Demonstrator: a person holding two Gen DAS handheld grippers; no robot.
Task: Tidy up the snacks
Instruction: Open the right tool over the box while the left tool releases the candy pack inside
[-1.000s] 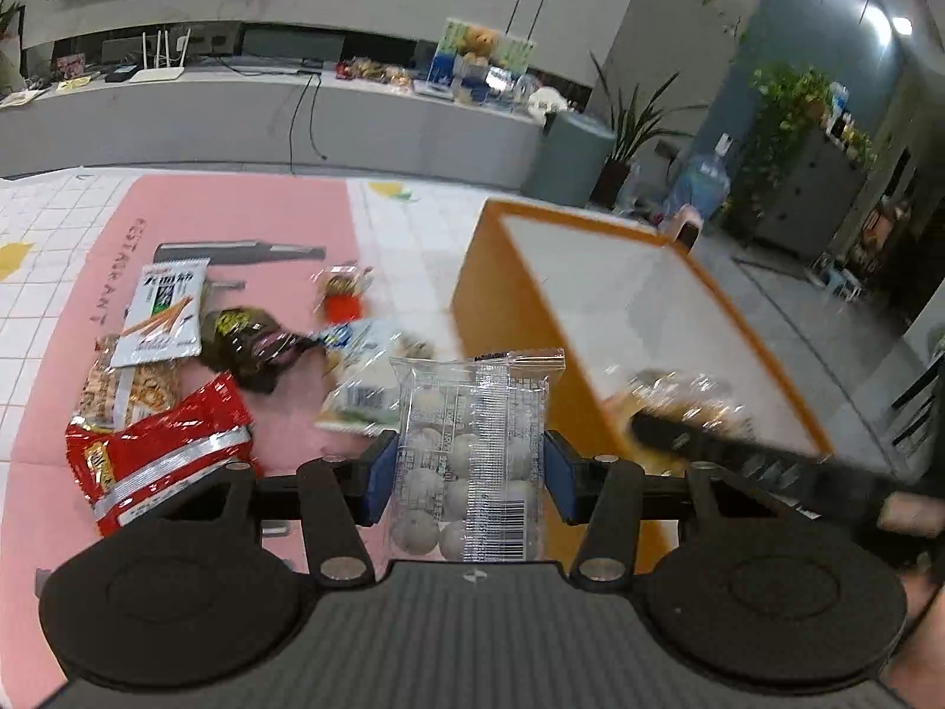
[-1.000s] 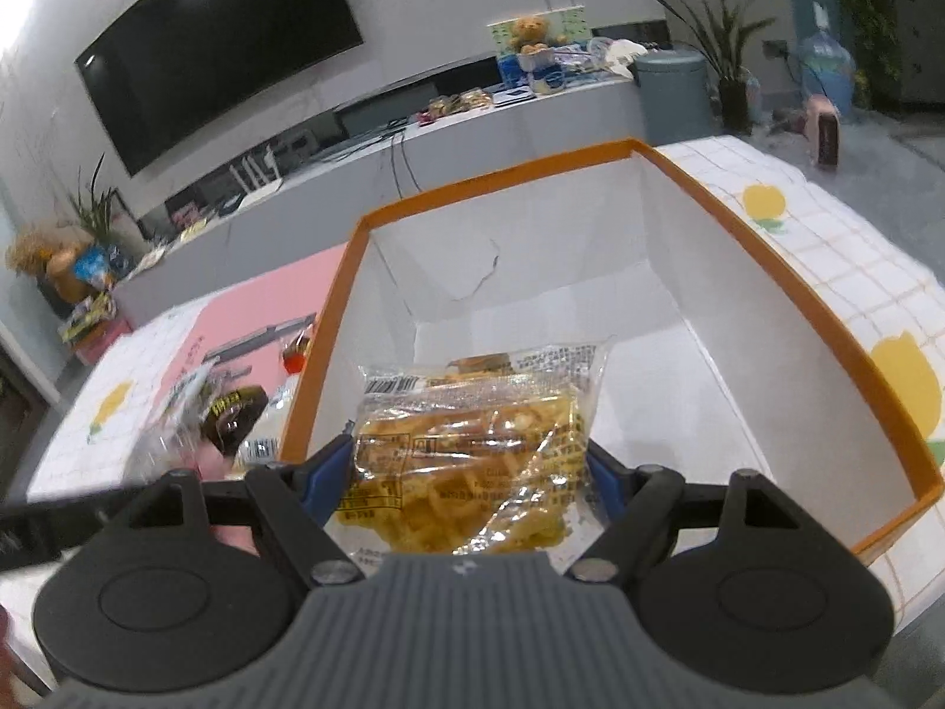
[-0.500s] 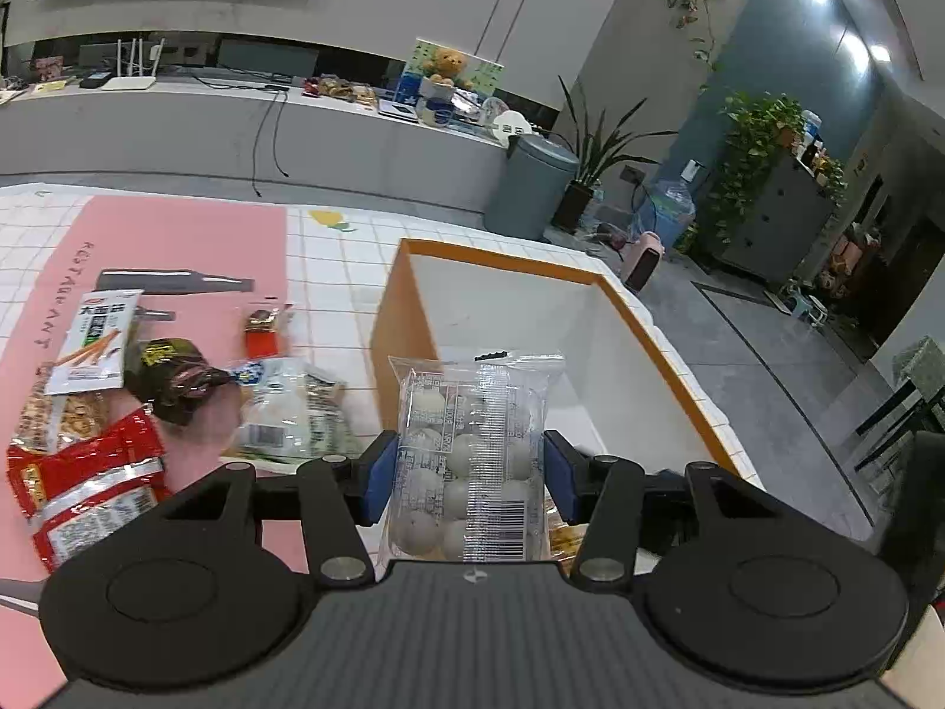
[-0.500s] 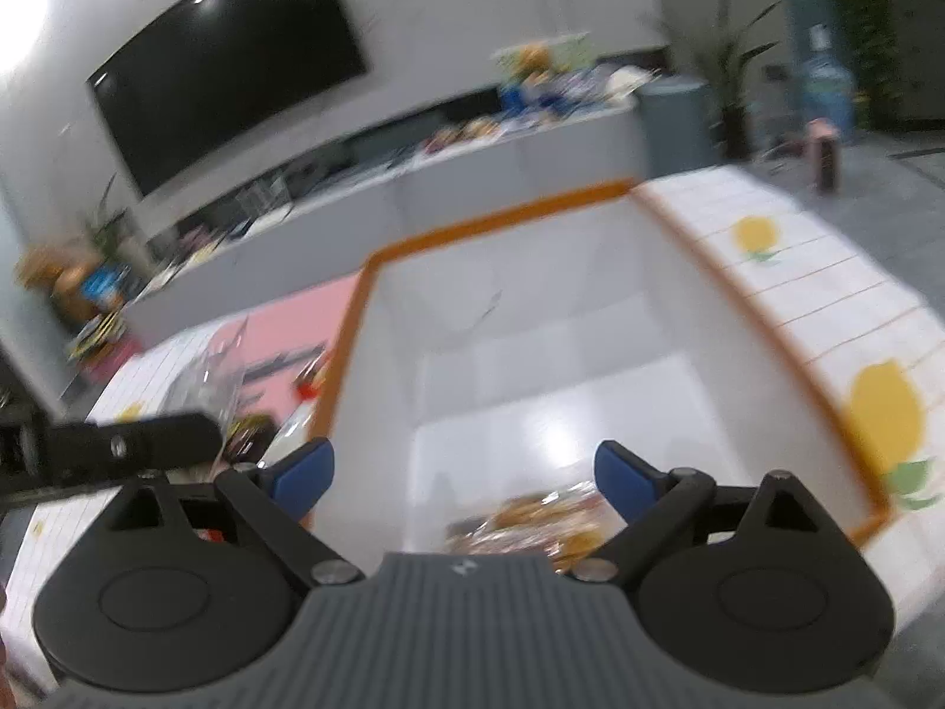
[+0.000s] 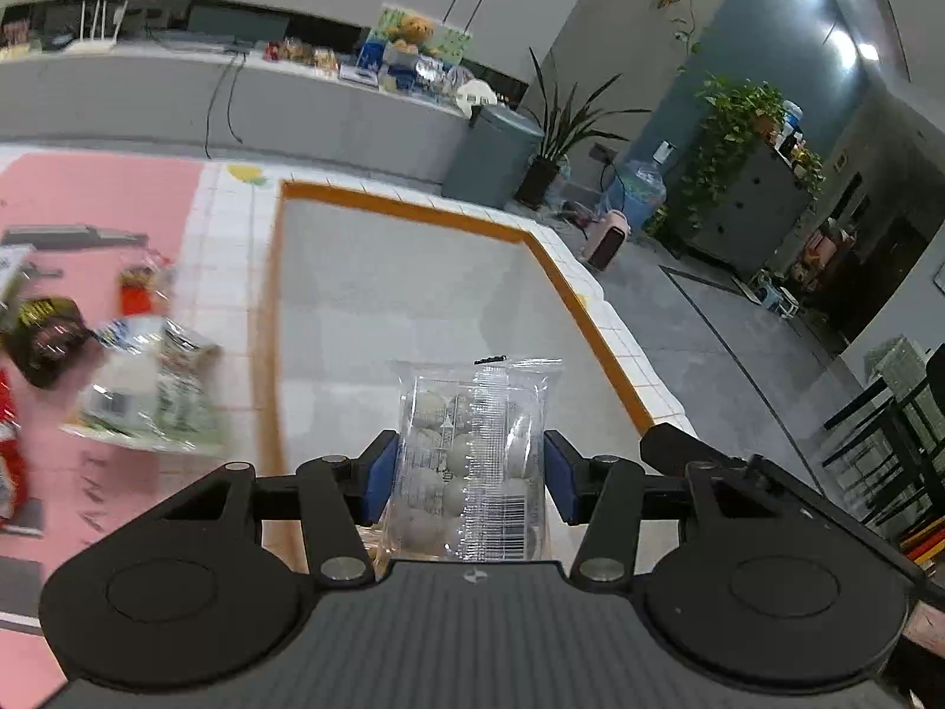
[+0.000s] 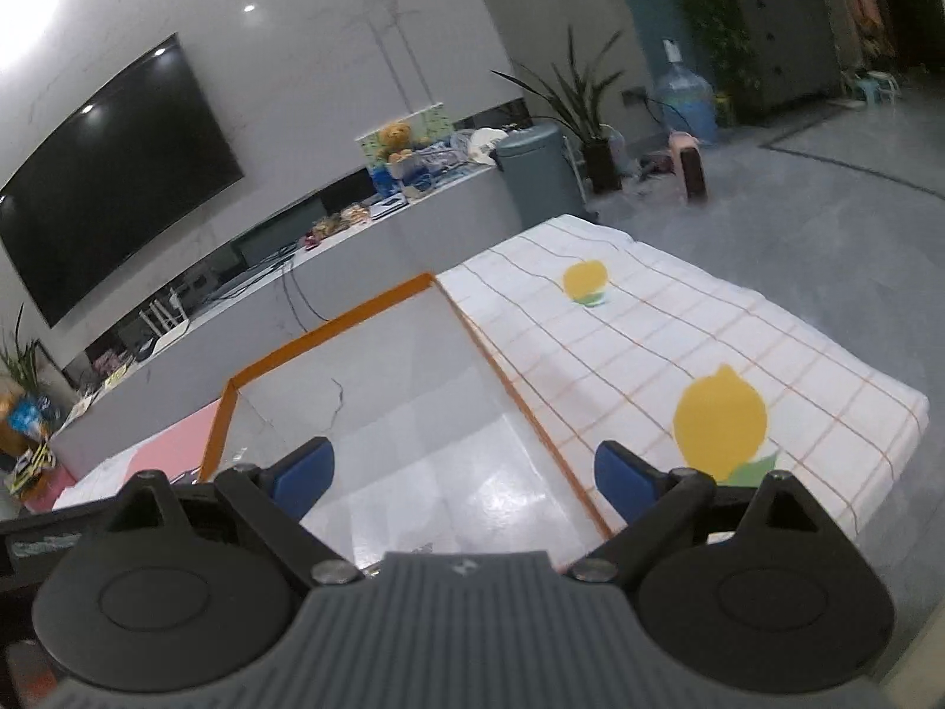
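Observation:
My left gripper (image 5: 469, 475) is shut on a clear packet of white round sweets (image 5: 472, 461), held upright over the white box with the orange rim (image 5: 407, 212). Loose snacks lie on the pink mat to its left: a pale green-and-white bag (image 5: 147, 390), a dark packet (image 5: 44, 337) and a small red one (image 5: 139, 289). In the right wrist view my right gripper (image 6: 466, 475) stands open with nothing between its blue pads, above the near right part of the same box (image 6: 331, 337). A sliver of wrapper (image 6: 422, 547) shows just under its body.
The box sits on a table with a white checked cloth printed with yellow lemons (image 6: 717, 422); the cloth's edge drops off at the right. A low grey counter (image 5: 331, 112) and a grey bin (image 5: 490, 153) stand beyond the table. The right gripper's arm (image 5: 738, 467) crosses beside the box.
The right gripper let go of the yellow snack bag into the box, opened wide and swung right. The left gripper carried the sweets packet from beside the box to over it.

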